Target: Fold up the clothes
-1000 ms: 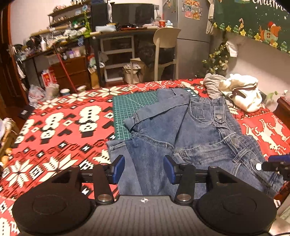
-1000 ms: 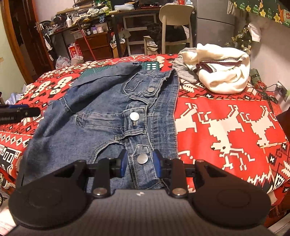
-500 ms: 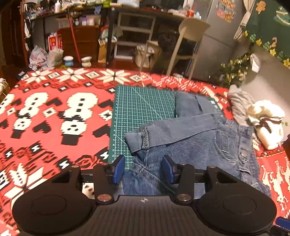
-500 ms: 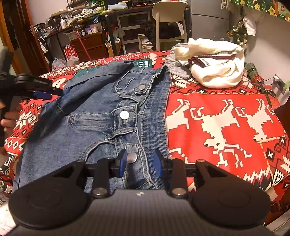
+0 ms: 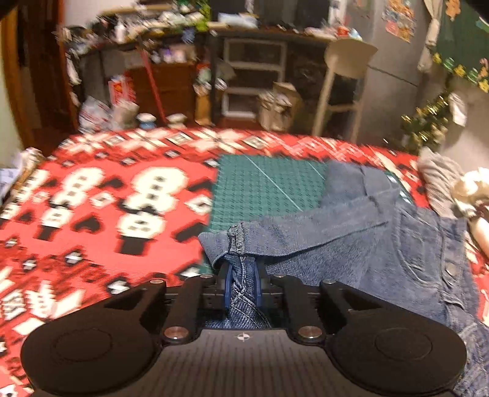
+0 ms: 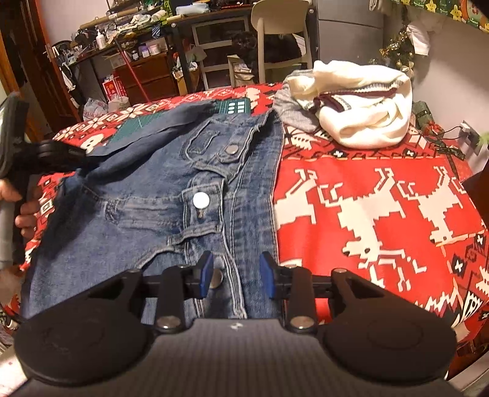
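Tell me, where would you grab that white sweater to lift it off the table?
Take the white sweater by its striped ribbed edge, coming from the near side. It lies crumpled in a heap, and that edge sits raised and exposed on top, a firm band easier to pinch than the smooth rounded bulk below.

No word, brand or number could be read in either view. Far beyond the right tongs (image 6: 236, 273), the red box (image 6: 110, 88) on the floor bore print too small to make out. Up and to the right of the left tongs (image 5: 242, 282), the stickers (image 5: 398, 18) on the grey door were blurred, and so was the green banner (image 5: 461, 52) on the wall.
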`<control>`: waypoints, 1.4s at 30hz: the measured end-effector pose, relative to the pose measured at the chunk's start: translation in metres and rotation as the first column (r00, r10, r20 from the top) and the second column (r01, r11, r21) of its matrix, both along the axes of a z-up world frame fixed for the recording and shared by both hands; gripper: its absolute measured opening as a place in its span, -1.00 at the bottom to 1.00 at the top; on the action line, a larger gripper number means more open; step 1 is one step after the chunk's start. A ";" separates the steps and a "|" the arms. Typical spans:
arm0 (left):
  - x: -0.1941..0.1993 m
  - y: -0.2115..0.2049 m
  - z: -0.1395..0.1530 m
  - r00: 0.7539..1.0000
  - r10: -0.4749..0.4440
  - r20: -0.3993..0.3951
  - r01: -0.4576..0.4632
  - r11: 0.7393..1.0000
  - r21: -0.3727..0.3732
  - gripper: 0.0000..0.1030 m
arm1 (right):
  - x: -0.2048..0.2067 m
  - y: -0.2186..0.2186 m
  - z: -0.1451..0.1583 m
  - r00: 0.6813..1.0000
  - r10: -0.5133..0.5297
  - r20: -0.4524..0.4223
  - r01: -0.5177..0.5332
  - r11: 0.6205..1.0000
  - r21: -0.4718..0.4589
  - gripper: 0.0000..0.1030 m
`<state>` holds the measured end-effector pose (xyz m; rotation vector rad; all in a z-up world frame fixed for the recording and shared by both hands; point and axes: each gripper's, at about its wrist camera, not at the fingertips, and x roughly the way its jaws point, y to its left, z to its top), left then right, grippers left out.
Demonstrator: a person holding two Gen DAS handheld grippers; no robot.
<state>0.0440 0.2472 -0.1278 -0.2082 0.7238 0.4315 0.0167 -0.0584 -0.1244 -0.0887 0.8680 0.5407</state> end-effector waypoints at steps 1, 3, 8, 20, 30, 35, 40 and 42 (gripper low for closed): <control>-0.005 0.004 0.002 1.000 0.019 0.009 -0.019 1.000 0.010 -0.73 | 0.001 0.001 -0.001 1.000 -0.001 -0.004 0.001 1.000 -0.001 -0.29; -0.015 0.013 0.005 0.998 0.053 0.015 -0.053 0.998 0.024 -0.74 | 0.002 0.003 -0.003 1.000 0.002 -0.009 -0.002 1.000 -0.005 -0.29; -0.038 0.031 0.002 0.997 0.076 -0.002 -0.076 0.997 -0.018 -0.76 | 0.004 0.007 -0.005 1.000 -0.002 -0.027 0.002 1.000 -0.009 -0.29; -0.093 0.027 0.013 0.986 0.140 0.092 -0.134 0.989 -0.060 -0.82 | -0.003 0.005 0.002 1.000 0.004 0.003 -0.004 0.998 -0.062 0.33; -0.143 0.044 0.017 0.969 0.231 0.091 -0.226 0.972 -0.059 -0.82 | -0.009 0.009 -0.003 0.999 0.020 -0.037 -0.022 0.999 -0.048 0.39; -0.167 0.047 0.015 0.959 0.268 0.089 -0.265 0.963 -0.041 -0.82 | -0.015 0.017 -0.002 0.997 0.059 -0.044 -0.061 0.997 -0.038 0.43; -0.184 0.049 0.011 0.951 0.298 0.082 -0.293 0.954 -0.064 -0.82 | -0.025 0.027 -0.003 0.992 0.118 -0.051 -0.121 0.991 -0.050 0.43; -0.187 0.051 0.010 0.952 0.295 0.079 -0.290 0.954 -0.071 -0.82 | -0.030 0.031 -0.006 0.987 0.143 -0.069 -0.147 0.987 -0.067 0.43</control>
